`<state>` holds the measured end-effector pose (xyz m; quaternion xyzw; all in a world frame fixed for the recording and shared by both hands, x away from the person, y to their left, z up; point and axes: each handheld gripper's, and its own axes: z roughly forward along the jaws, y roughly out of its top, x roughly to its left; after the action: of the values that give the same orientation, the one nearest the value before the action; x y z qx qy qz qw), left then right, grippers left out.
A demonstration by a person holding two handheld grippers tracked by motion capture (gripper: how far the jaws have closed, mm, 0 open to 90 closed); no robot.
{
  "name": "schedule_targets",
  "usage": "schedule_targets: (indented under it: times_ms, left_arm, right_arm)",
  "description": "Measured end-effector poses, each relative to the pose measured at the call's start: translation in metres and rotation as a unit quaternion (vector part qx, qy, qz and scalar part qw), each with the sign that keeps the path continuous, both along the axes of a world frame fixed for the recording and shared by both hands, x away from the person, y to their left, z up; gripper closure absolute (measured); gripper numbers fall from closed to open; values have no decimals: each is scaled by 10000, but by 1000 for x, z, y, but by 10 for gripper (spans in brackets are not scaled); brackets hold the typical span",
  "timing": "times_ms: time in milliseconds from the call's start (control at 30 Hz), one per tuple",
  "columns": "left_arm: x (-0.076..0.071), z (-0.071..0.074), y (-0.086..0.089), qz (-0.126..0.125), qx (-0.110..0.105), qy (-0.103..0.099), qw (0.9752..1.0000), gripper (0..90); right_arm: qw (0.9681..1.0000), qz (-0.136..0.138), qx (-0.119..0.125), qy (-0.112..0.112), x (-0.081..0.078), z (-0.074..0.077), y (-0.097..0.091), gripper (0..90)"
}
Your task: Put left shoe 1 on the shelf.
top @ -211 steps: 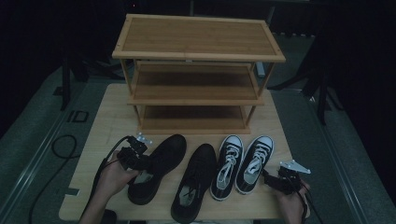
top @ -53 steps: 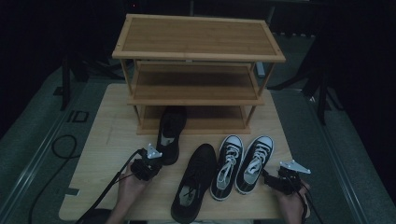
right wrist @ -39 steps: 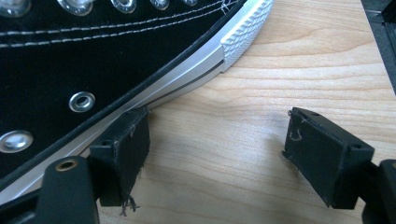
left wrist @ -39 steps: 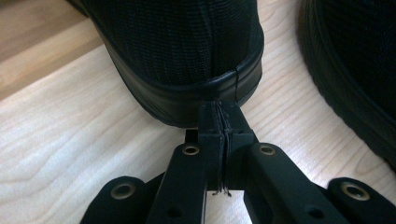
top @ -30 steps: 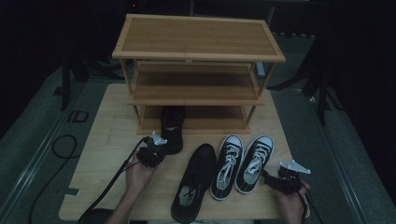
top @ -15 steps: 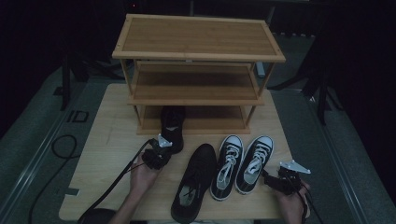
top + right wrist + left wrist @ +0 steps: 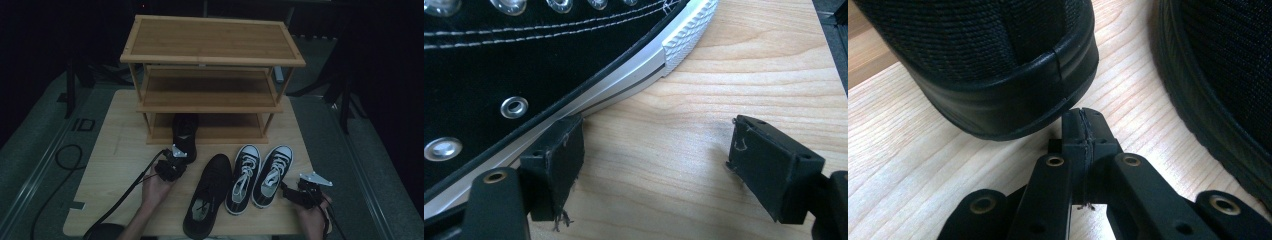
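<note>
On the grey-green floor mat [image 7: 40, 150] to the left of the pale wooden bench [image 7: 115, 150] there are two dark letters [image 7: 83, 124]. They look like "ID". They are seen from the side and in dim light, so this reading is not sure. No words, brand names or numbers can be read on the shoes, on the wooden shelf rack or anywhere else.
</note>
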<state>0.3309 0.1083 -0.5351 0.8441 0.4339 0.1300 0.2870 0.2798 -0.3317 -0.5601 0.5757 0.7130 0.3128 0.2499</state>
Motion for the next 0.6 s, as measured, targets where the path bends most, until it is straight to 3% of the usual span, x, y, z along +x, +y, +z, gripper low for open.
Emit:
schedule_targets:
  times_ms: [100, 300, 600]
  left_arm:
    - [2, 1, -2, 115, 67, -112, 9998, 899]
    - [17, 0, -1, 254, -1, -158, 9996, 899]
    - [44, -3, -4, 317, 76, -224, 9992, 899]
  right_arm:
    - [10000, 1, -1, -1, 0, 0, 0, 219]
    - [10000, 2, 1, -1, 0, 0, 0, 219]
    - [10000, 6, 0, 0, 0, 0, 0, 219]
